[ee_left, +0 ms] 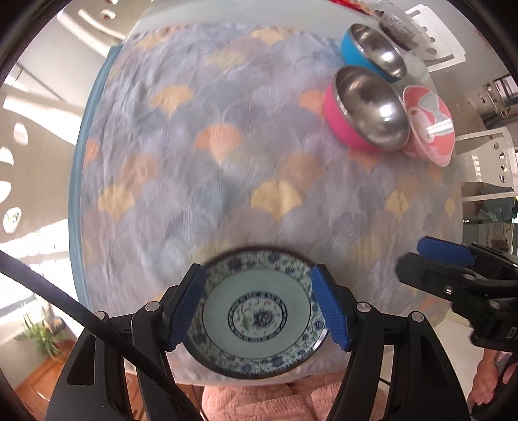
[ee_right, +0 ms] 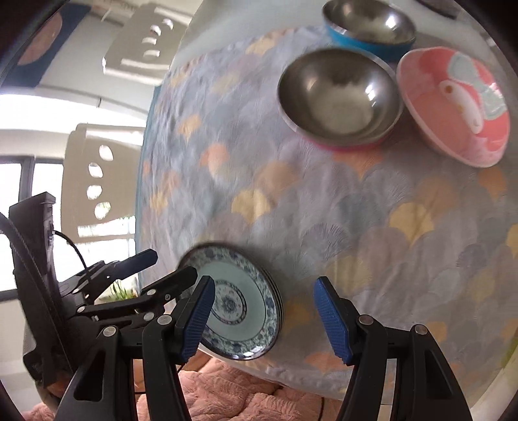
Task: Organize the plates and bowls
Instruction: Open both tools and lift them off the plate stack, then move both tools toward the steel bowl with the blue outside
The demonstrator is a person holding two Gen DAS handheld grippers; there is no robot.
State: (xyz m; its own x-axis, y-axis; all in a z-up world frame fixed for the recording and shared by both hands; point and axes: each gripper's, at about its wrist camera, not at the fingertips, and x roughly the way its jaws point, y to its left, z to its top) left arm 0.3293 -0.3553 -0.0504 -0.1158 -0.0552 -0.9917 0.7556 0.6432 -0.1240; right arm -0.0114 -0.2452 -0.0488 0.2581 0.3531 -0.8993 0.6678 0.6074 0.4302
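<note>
**Inspector:** Report from the left side across.

**Operator:** My left claw (ee_left: 259, 307) sits at the near edge of the counter (ee_left: 155, 194), which wears a scallop-patterned cloth. Its blue pads (ee_left: 189, 307) stand spread on either side of the blue-and-white plate (ee_left: 257, 315). Whether they touch the rim, I cannot tell; the far rim is blurred.

**Inspector:** Orientation of that plate?

**Operator:** Face up, its floral centre toward the camera. It is round, so I record no long axis. In the right wrist view the plate (ee_right: 239, 307) appears to overhang the counter's near edge, with the left claw (ee_right: 162, 278) on its left. A dark rim beneath suggests a second plate below it; unconfirmed.

**Inspector:** Continue right.

**Operator:** My right claw (ee_right: 264, 314) is apart, fingers wide, nothing between them. It hovers just right of the plate, above the cloth.

**Inspector:** Far right?

**Operator:** Three bowls clustered at the far right of the counter, all mouths up. The pink steel-lined bowl (ee_right: 340, 100) is nearest the middle. The blue steel-lined bowl (ee_right: 369, 29) sits behind it. The pink cartoon bowl (ee_right: 459, 107) lies just beside the pink steel one; touching or not, I cannot tell. All three are well apart from the plate.
</note>
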